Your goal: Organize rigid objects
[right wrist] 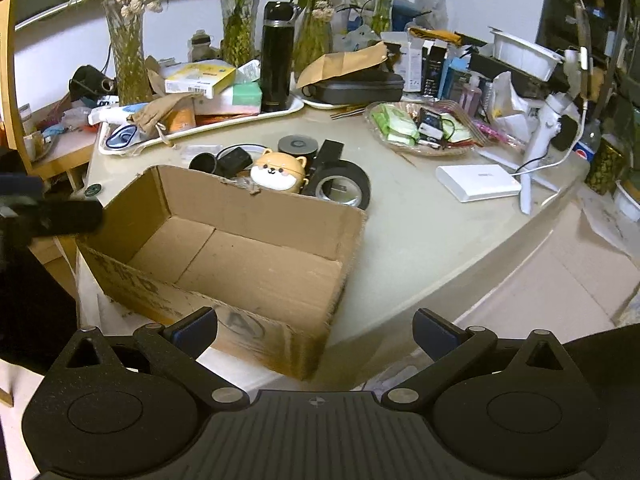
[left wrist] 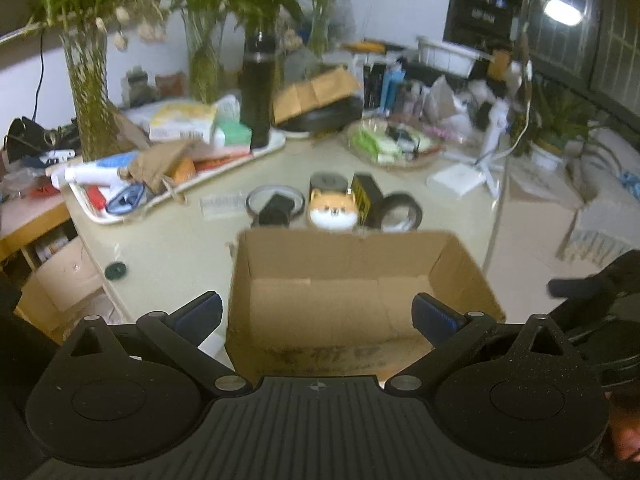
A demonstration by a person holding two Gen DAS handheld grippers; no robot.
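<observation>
An empty open cardboard box [left wrist: 340,304] [right wrist: 240,240] sits at the near edge of the pale table. Just behind its far wall stand a dog-faced case [left wrist: 333,210] [right wrist: 276,172], a black tape roll [left wrist: 398,212] [right wrist: 342,186], a grey round tin [left wrist: 328,182] [right wrist: 298,146], a black box with yellow print [left wrist: 366,196] and a small black block on a clear ring [left wrist: 274,208] [right wrist: 234,162]. My left gripper [left wrist: 318,316] is open over the box's near side, holding nothing. My right gripper [right wrist: 316,330] is open at the box's near right corner, also holding nothing.
A white tray [right wrist: 120,148] of clutter with a tall black flask [right wrist: 276,56] stands behind on the left. A glass dish [right wrist: 420,132] of packets, a white flat box [right wrist: 478,188] and a white stand [right wrist: 544,132] lie to the right. Plant vases line the back.
</observation>
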